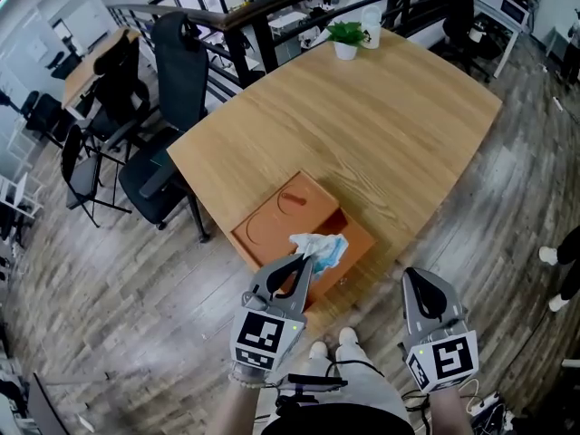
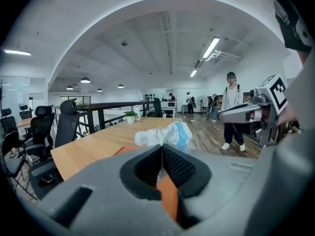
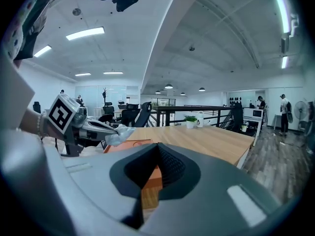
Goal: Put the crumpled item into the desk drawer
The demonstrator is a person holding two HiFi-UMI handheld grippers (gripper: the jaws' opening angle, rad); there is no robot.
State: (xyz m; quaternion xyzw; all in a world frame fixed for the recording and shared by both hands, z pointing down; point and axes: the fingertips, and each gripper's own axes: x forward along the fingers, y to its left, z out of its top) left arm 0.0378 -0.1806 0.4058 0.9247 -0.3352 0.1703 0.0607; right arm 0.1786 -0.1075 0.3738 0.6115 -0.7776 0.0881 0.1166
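Holding crumpled item (image 1: 319, 247) clamped in left claw (image 1: 305, 258) over open orange drawer (image 1: 355, 232), poised for release; right claw (image 1: 419, 282) closed, empty, aside.

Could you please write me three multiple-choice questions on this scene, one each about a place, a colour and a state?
1. Where is the potted plant? A. At the table's far edge. B. On the floor. C. On a chair.
2. What colour is the drawer unit? A. Grey. B. Orange. C. Green.
3. What is the left claw's state? A. Open, empty. B. Shut on the crumpled item. C. Shut on a cup.
Key: 1 A, it stands far across the wood; 2 B, its top is orange; 3 B, its tips pinch the white-and-blue wad.
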